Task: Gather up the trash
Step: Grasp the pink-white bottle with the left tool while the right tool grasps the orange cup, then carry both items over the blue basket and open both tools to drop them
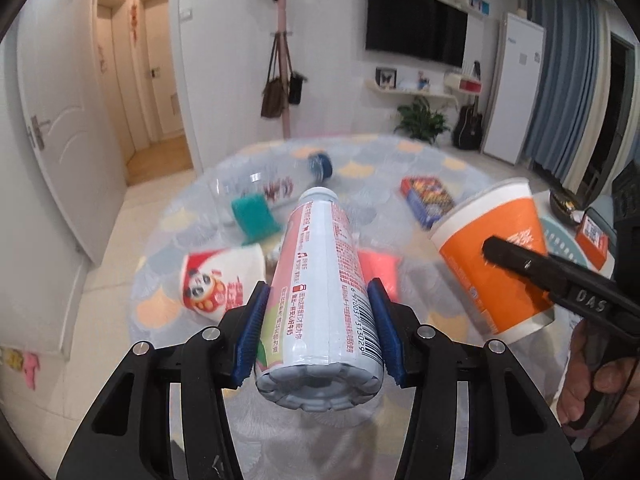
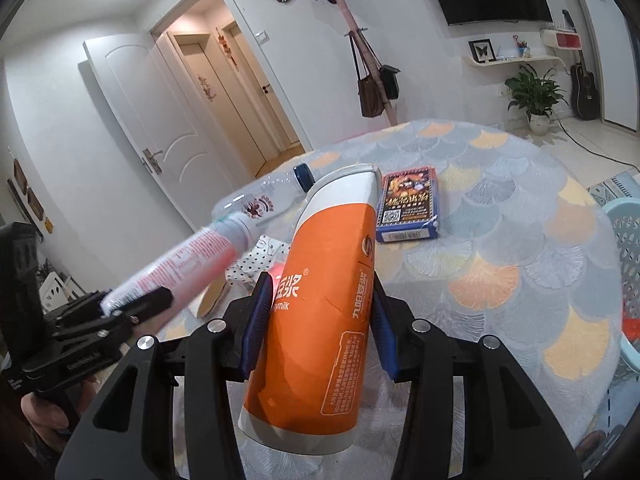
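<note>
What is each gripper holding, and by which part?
Left gripper: pink-and-white bottle, near its base. Right gripper: orange paper cup, around mid-body.

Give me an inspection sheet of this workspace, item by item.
Surface: round table with scallop-pattern cloth.
Job's things: white-and-pink plastic bottle and orange paper cup, both lifted; clear plastic bottle with blue cap and panda-print paper cup lying on the table.
Clutter: blue card box, teal sponge.
Grippers: left hand-held gripper shut on the bottle; right hand-held gripper shut on the cup.
Cables: black cord on the floor.
Surroundings: wall television, guitar, potted plant.
</note>
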`<state>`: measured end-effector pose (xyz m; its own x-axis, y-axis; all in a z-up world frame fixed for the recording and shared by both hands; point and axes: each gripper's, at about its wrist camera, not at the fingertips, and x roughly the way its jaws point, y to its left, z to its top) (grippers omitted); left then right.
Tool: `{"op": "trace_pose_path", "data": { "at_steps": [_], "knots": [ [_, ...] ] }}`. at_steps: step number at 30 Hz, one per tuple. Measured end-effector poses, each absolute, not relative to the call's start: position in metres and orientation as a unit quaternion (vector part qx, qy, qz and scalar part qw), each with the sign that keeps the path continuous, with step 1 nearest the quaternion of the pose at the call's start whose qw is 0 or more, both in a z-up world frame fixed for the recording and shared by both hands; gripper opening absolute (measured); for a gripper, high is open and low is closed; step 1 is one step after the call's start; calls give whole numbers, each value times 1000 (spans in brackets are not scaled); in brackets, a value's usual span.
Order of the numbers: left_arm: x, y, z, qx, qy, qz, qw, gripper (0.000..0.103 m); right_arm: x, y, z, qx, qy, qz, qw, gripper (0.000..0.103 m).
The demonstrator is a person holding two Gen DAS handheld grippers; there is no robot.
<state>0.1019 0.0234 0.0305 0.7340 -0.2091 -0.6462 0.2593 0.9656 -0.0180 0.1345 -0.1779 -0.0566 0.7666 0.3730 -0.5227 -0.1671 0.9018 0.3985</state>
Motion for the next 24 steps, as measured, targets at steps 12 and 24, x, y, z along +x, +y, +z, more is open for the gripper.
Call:
{"op": "trace_pose_path", "data": {
  "at_steps": [12, 24],
  "knots": [
    [89, -23, 59, 50, 304, -188, 933, 48, 113, -225, -44, 188, 276, 103, 937, 43],
    [88, -129, 48, 80, 307, -293, 902, 48, 85, -322, -53, 212, 257, -2, 943, 43]
  ]
}}
